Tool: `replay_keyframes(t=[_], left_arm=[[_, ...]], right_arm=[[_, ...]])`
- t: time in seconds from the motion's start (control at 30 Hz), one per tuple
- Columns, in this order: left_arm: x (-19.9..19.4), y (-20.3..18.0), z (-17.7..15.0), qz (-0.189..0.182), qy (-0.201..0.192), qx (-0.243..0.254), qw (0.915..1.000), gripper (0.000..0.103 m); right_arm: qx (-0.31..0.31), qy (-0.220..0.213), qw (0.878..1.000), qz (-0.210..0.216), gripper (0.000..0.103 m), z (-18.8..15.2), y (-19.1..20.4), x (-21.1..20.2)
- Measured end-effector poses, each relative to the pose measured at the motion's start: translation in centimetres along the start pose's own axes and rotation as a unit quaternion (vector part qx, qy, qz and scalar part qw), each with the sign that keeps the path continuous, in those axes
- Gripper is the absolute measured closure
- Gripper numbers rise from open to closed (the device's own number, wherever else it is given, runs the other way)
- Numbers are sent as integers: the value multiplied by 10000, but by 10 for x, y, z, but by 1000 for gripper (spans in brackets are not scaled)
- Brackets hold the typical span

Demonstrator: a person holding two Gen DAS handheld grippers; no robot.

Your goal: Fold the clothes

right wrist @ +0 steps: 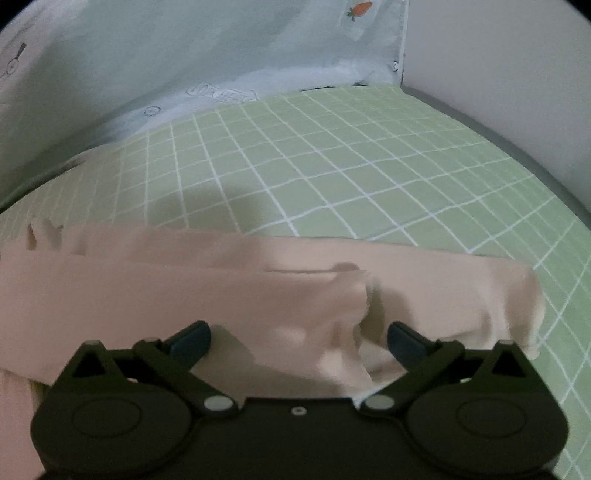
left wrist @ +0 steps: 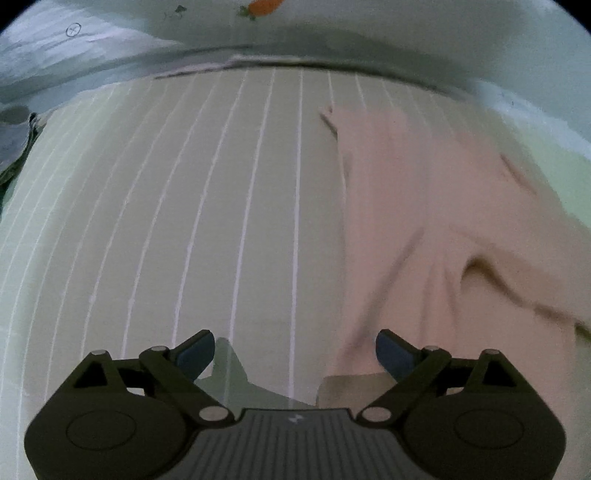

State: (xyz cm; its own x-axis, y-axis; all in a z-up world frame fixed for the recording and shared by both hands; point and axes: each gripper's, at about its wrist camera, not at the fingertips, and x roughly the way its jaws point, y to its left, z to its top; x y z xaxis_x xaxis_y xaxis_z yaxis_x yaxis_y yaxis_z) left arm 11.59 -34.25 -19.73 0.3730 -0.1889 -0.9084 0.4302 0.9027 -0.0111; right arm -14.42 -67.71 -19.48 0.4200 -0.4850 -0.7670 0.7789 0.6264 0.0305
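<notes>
The left gripper (left wrist: 295, 350) stands wide open, its two blue-padded fingertips (left wrist: 195, 354) far apart with nothing between them. Below it lies the green bed sheet (left wrist: 184, 221), whose white lines run away from the camera, and the inner edge of the pink garment (left wrist: 424, 221) crosses just under the right-hand pad. Whether that pad touches the cloth cannot be told from this blurred view.

The right gripper (right wrist: 299, 341) is also spread to its full width, and nothing is clamped. The garment (right wrist: 184, 288) lies directly beneath and between its fingers (right wrist: 404, 341), bunched up in soft ridges there (a raised fold sits about midway between the two pads), but the pads do not press on it.

The garment is a pale pink, smooth-looking piece of clothing spread on the bed. In the right wrist view it stretches as a long band from the left edge of the picture to a rounded, folded end on the right, with one layer lying over another and a small frilled or ragged bit at the far left. In the left wrist view it fills the right half, creased by a few dark wrinkles.

The sheet (right wrist: 369, 166) shows a white grid on light green. Behind it rests a pale blue printed fabric (right wrist: 184, 55) bearing a small orange carrot figure (right wrist: 360, 8), and a plain wall (right wrist: 517, 74) rises at the right.
</notes>
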Motion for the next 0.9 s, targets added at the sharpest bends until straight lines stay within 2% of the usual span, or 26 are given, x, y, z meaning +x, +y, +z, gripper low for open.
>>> replay_keyframes(t=[0.13, 0.3, 0.37, 0.43, 0.5, 0.57, 0.63, 0.67, 0.73, 0.9], left_arm=[[-3, -4, -13, 46, 52, 34, 10000, 8], [-18, -9, -15, 62, -125, 181, 9997, 8], [-25, -8, -17, 1, -197, 166, 9997, 8], [-31, -8, -20, -7, -260, 178, 9995, 8], [-36, -8, -23, -2, -313, 203, 9993, 8], [-45, -8, -32, -20, -375, 206, 9991, 8], [-52, -9, -37, -34, -439, 224, 9988, 8], [-55, -9, -38, -26, -473, 236, 9986, 8], [-57, -9, -39, -10, -518, 240, 9984, 9], [-61, -5, -42, -19, -582, 152, 9982, 9]], right_arm=[[23, -15, 10000, 24, 0, -1, -2, 1], [90, 146, 9999, -8, 3, 4, -1, 0], [-37, 80, 10000, -26, 16, 3, 3, -3], [-233, -19, 9997, -47, 22, 1, 8, -8], [-268, -56, 9996, 19, 34, 0, 10, -11], [-138, -95, 9998, 103, 57, -1, 8, -14], [-325, -187, 9993, -48, 68, -3, 13, -18], [-468, -242, 9985, -160, 80, -4, 17, -21], [-698, -373, 9964, -302, 94, -6, 24, -27], [-771, -822, 9935, 170, 97, -4, 38, -57]])
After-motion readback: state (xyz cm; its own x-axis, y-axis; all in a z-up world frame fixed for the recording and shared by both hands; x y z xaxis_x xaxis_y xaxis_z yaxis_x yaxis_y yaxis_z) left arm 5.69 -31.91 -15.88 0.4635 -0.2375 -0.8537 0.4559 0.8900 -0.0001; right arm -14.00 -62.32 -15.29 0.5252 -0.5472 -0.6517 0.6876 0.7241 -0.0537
